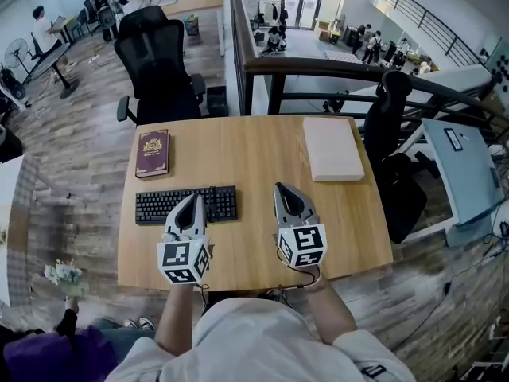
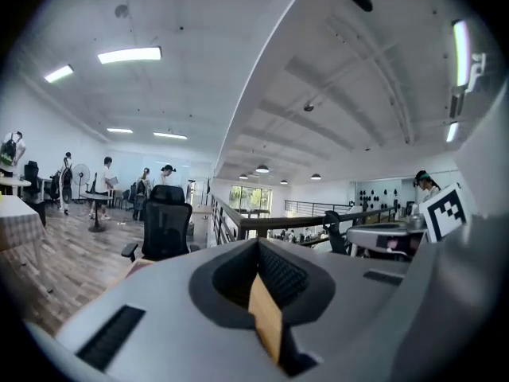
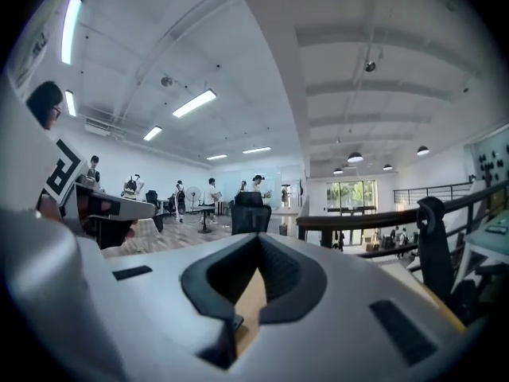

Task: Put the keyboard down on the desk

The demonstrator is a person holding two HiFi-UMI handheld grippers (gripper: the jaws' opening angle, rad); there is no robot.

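Observation:
A black keyboard (image 1: 167, 204) lies flat on the wooden desk (image 1: 254, 153), left of centre. My left gripper (image 1: 194, 198) is shut and empty, its tips over the keyboard's near right part. To its right my right gripper (image 1: 281, 188) is also shut and empty, above bare wood and apart from the keyboard. In the left gripper view the left gripper (image 2: 258, 247) shows closed jaws pointing level across the room. The right gripper view shows the right gripper (image 3: 259, 243) the same way, jaws together, nothing between them.
A dark red book (image 1: 152, 153) lies at the desk's back left. A white flat box (image 1: 332, 147) rests at the back right. Black office chairs stand behind the desk (image 1: 157, 62) and to its right (image 1: 387, 118). A railing (image 1: 334, 68) runs behind.

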